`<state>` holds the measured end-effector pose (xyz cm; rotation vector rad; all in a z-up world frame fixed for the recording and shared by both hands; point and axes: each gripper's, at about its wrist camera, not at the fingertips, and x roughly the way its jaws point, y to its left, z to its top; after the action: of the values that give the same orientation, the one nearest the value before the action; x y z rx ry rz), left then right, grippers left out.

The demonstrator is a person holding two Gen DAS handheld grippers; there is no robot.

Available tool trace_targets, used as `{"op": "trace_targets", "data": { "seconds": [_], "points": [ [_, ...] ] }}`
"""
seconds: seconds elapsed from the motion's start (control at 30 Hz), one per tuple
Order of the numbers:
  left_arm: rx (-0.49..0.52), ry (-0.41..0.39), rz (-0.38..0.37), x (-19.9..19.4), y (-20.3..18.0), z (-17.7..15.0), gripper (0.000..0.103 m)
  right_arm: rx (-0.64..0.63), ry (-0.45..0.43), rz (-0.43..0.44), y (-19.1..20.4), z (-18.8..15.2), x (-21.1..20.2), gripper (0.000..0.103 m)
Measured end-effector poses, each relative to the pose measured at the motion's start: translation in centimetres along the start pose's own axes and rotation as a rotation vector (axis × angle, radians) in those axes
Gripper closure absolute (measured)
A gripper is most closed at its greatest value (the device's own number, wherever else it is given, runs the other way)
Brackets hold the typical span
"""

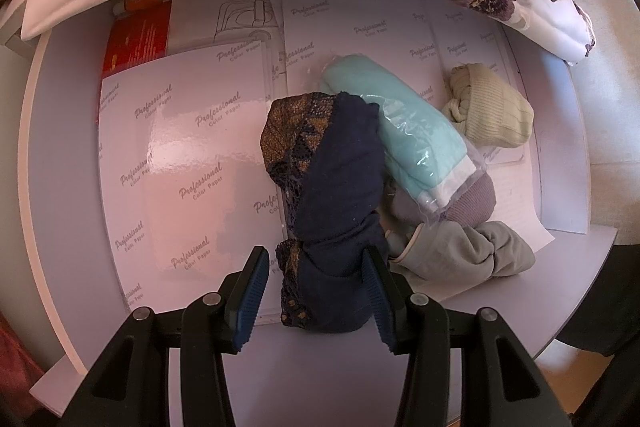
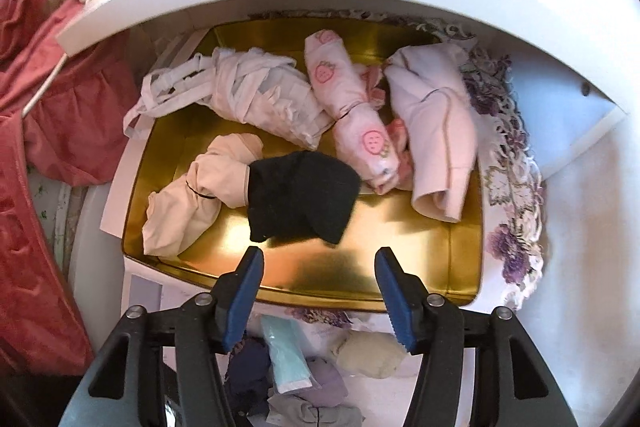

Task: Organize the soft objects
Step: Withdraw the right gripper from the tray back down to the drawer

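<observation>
your left gripper straddles, jaws apart, the navy lace-trimmed bundle on the shelf, your right gripper gapes empty over the gold tin, five bundles inside, about five left.

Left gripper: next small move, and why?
Probably close the left gripper on the navy lace bundle. The bundle already sits between the open fingers, the right pad touching it and a gap at the left pad. The right gripper hangs open and empty over the gold tray, where rolled items already lie.
</observation>
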<state>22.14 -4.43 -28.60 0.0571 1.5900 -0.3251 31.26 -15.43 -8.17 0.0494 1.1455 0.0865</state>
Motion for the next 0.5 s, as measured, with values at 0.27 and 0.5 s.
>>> {"op": "trace_targets", "data": {
  "seconds": [0.27,0.5],
  "points": [
    [-0.012,0.01,-0.016,0.2,0.7,0.1,0.054,0.033,-0.03,0.014,-2.1,-3.0,-2.3,0.041],
    [-0.016,0.015,-0.019,0.4,1.0,0.3,0.054,0.11,0.046,0.022,-4.7,-7.5,-1.1,0.036]
  ]
}}
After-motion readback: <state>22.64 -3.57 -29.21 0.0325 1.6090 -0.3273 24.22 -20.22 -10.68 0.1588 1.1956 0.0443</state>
